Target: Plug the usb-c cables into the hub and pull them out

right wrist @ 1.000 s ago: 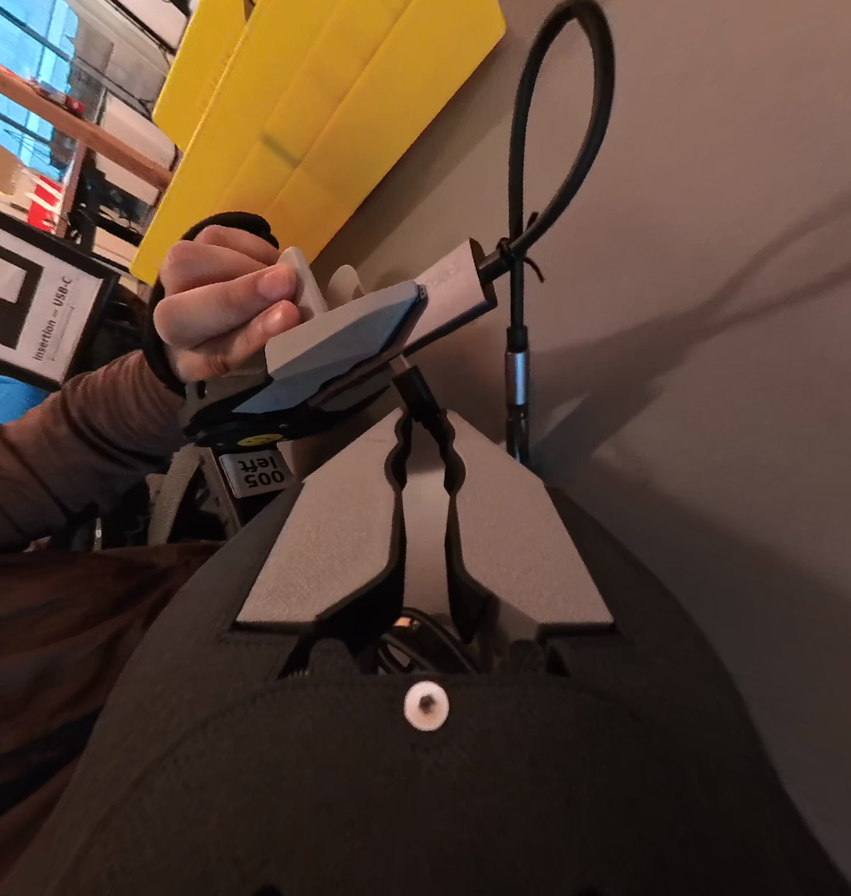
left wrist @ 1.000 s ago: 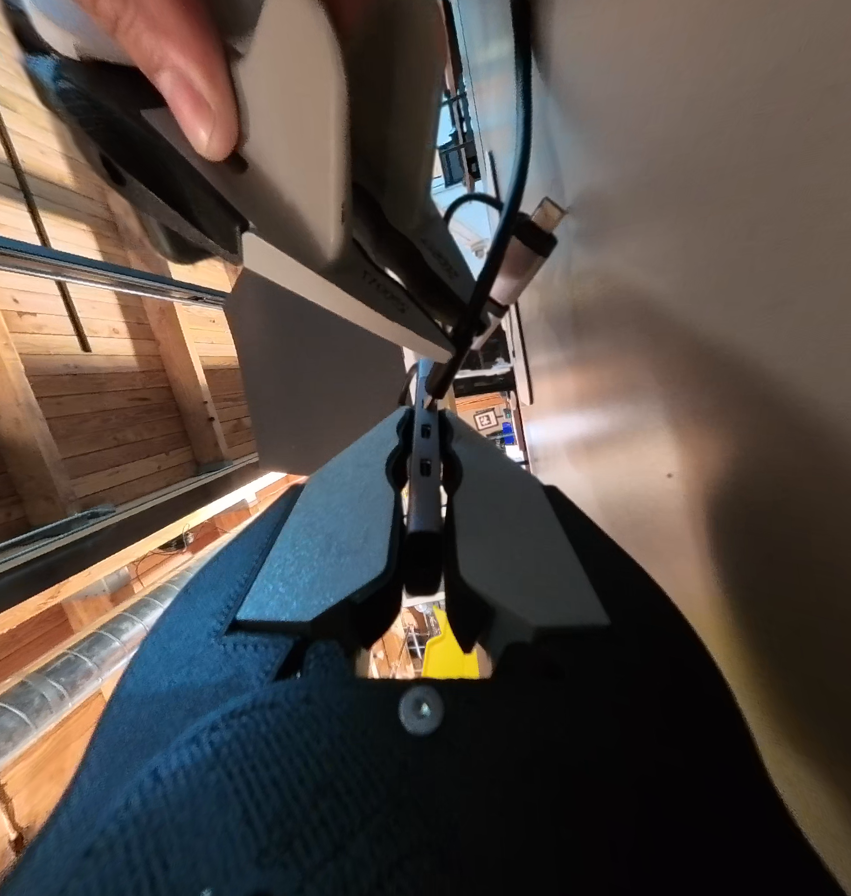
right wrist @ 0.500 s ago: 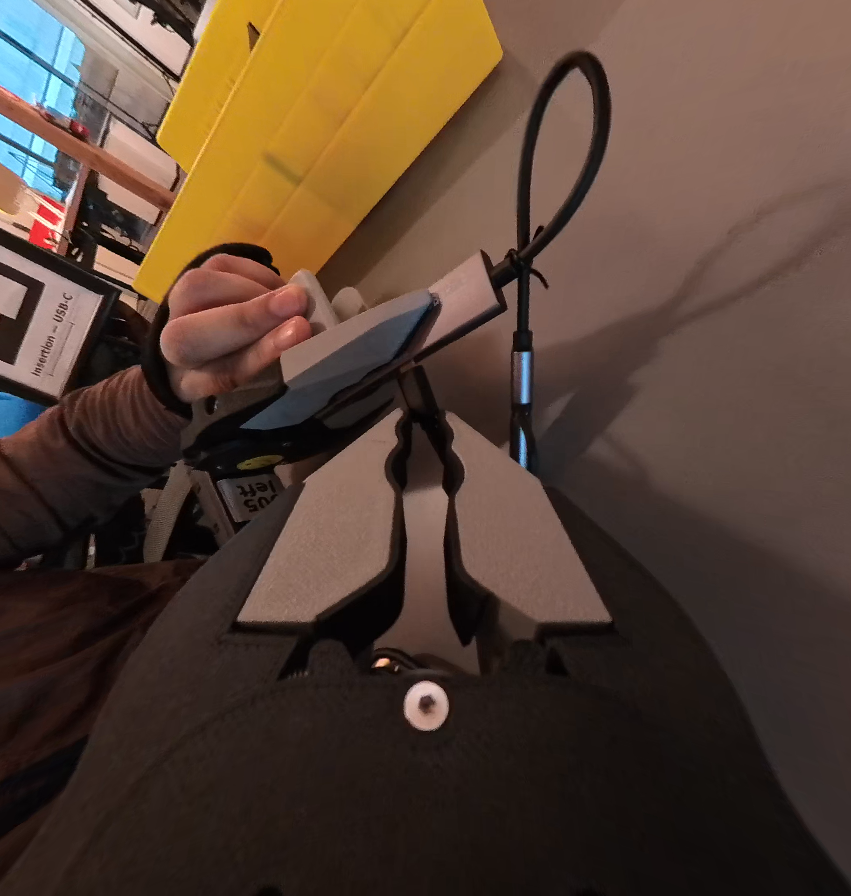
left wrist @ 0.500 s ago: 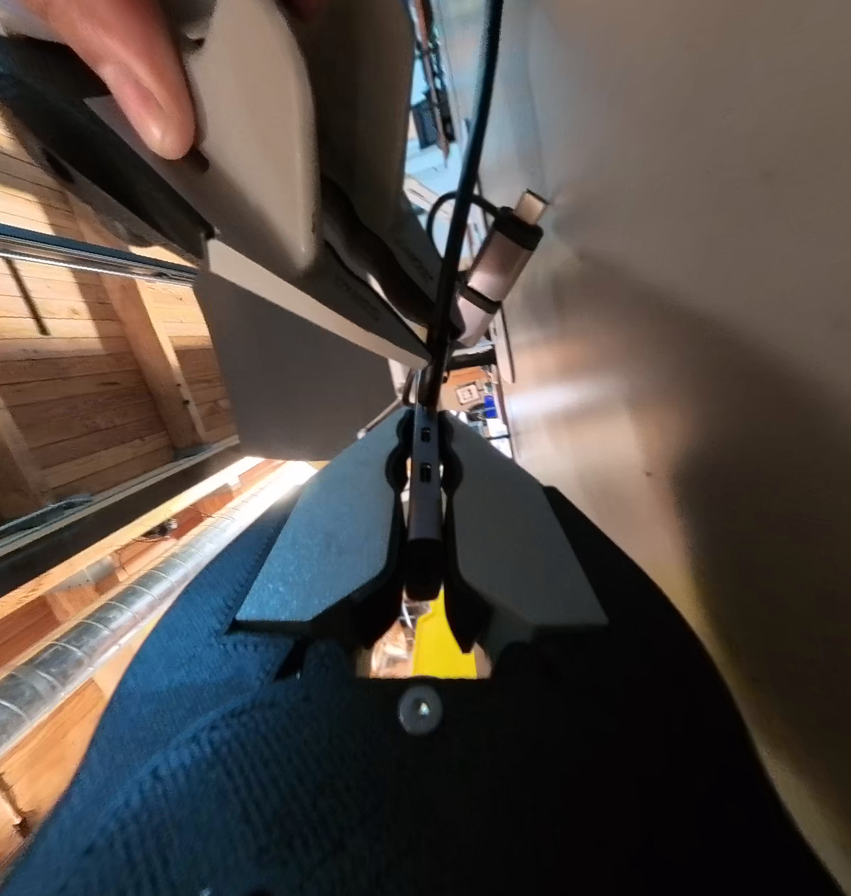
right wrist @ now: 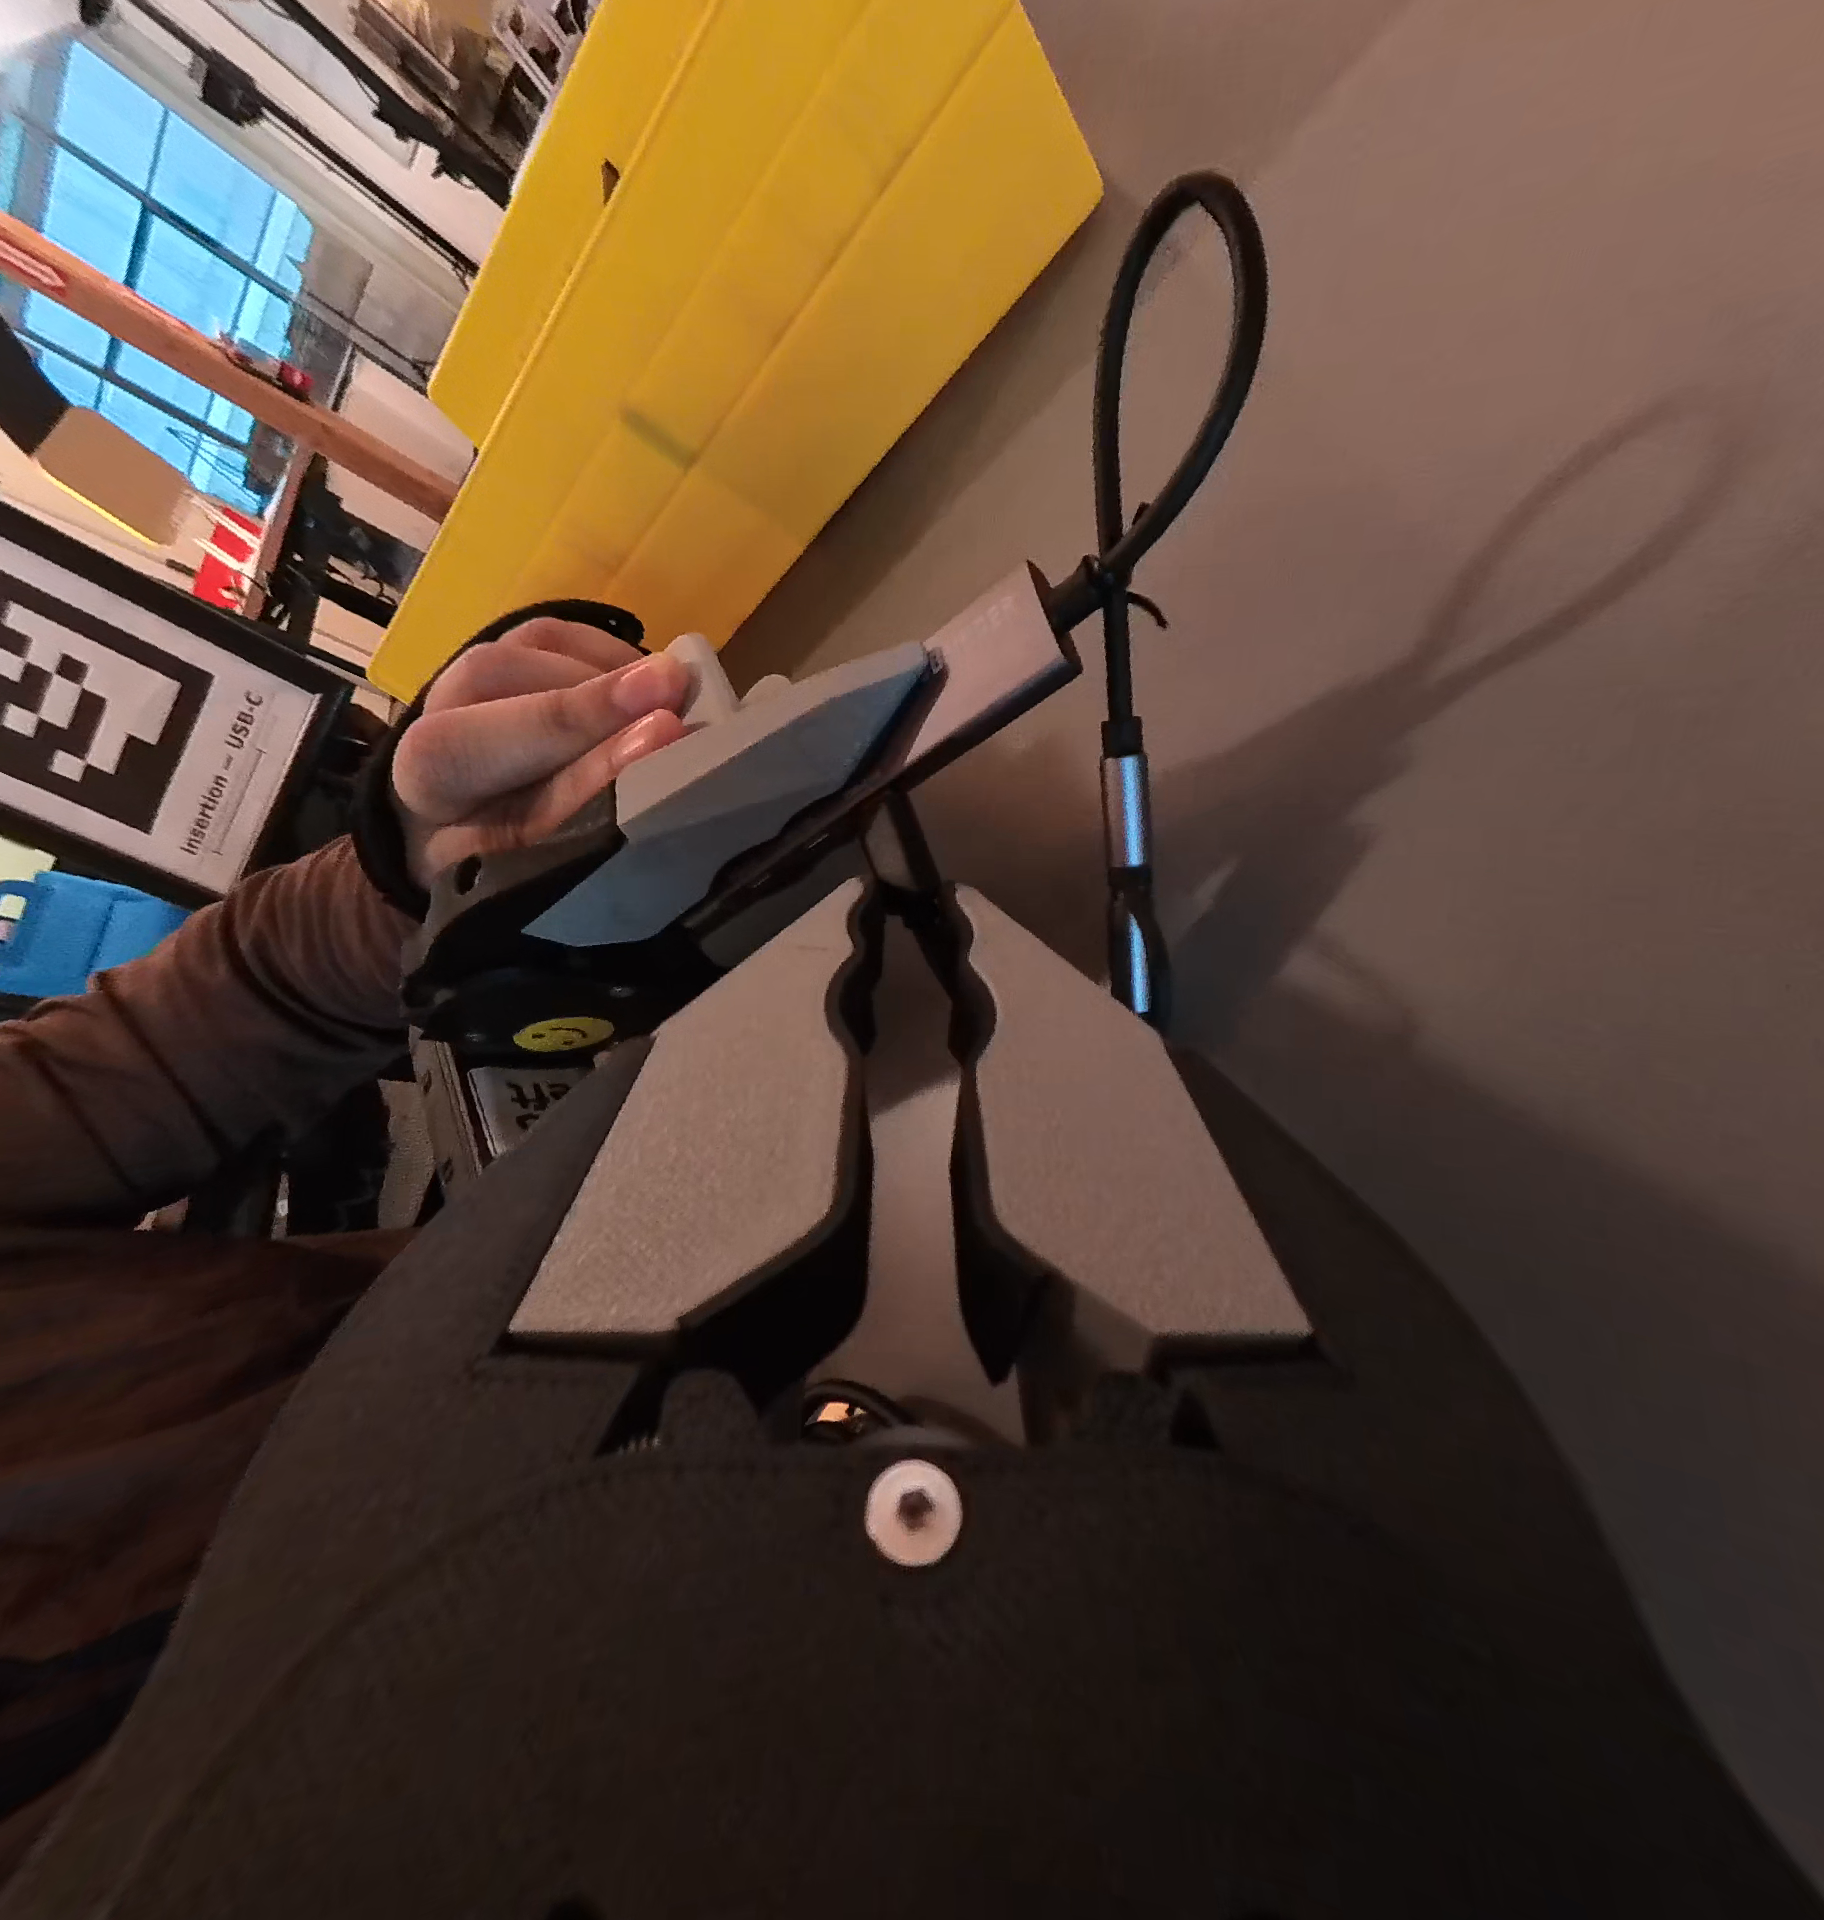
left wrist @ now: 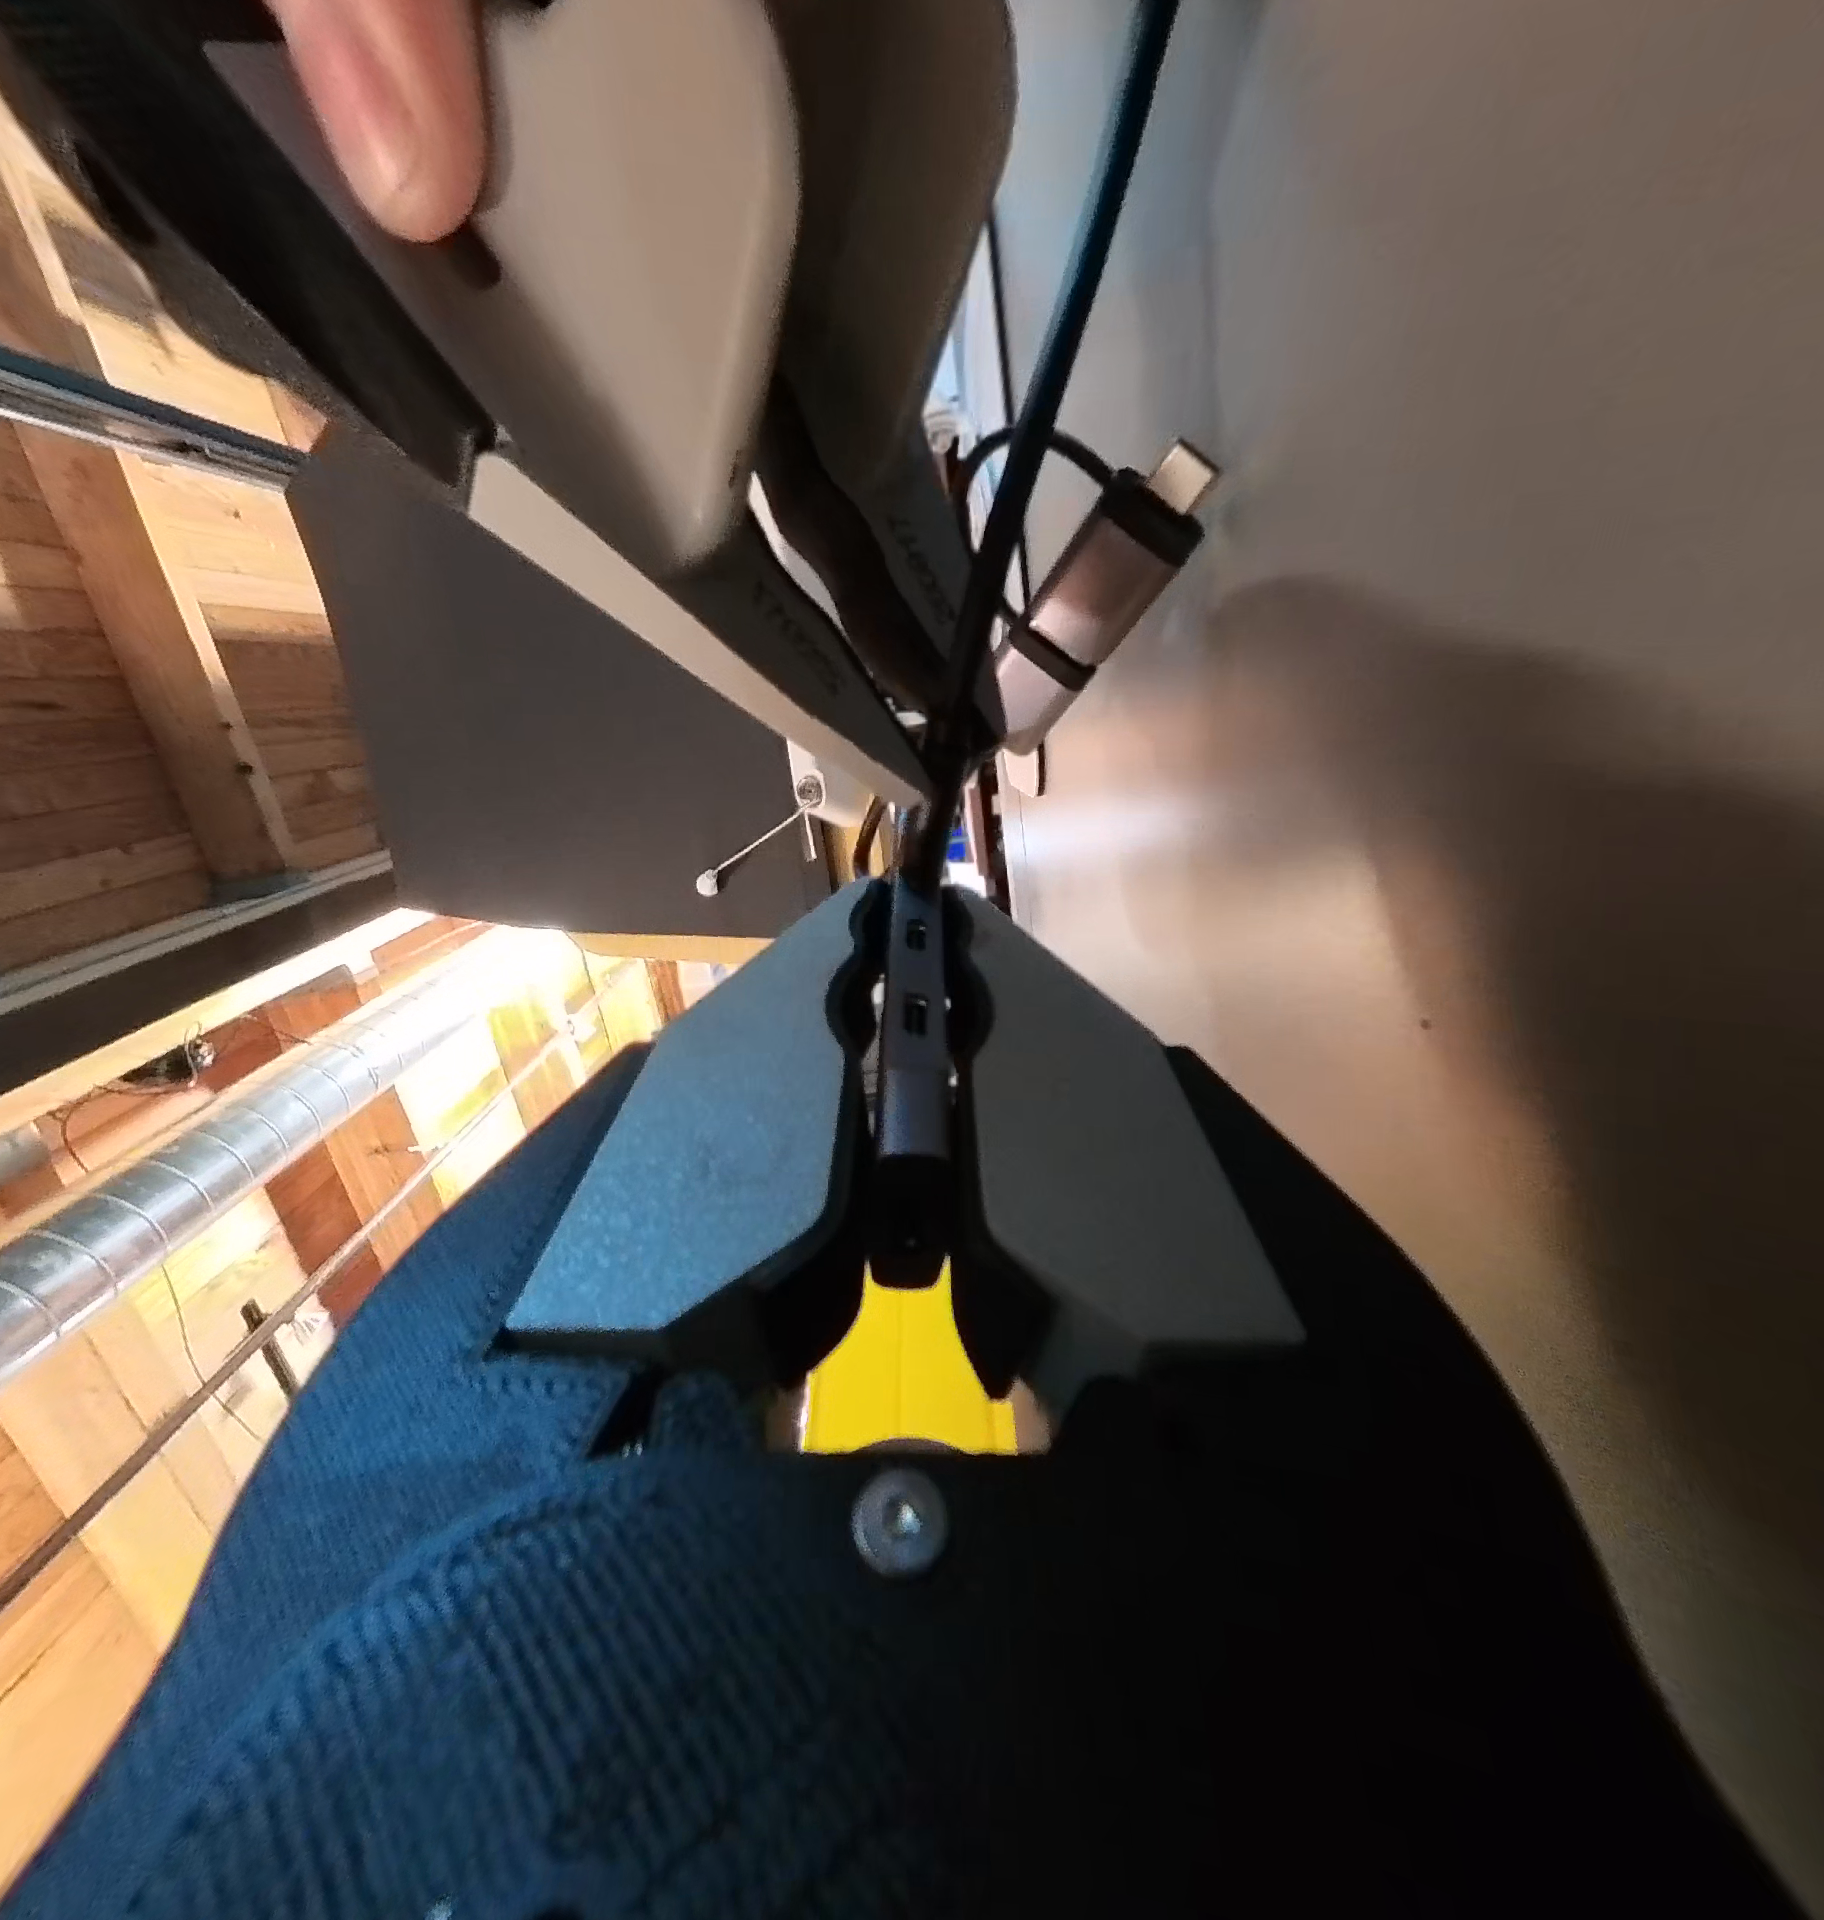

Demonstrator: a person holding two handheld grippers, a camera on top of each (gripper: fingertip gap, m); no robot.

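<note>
My left gripper is shut on the slim grey hub, which shows edge-on with two ports facing me. In the right wrist view the hub sticks out of the left gripper's fingers, held above the table. My right gripper is shut on a black usb-c plug whose tip meets the hub's side edge; I cannot tell how deep it sits. The hub's own black cable loops up and ends in a silver plug, also seen in the left wrist view.
A yellow folder lies on the grey table behind the hub. A framed black-and-white marker board and a blue object stand at the left. A person's hand and brown sleeve hold the left gripper. Only a small space, under 4 cm, lies between the two pairs of fingers.
My right gripper has moved up to the hub with the black plug, and the plug's tip now touches the hub's side. The left gripper has tilted a little, still holding the hub.
</note>
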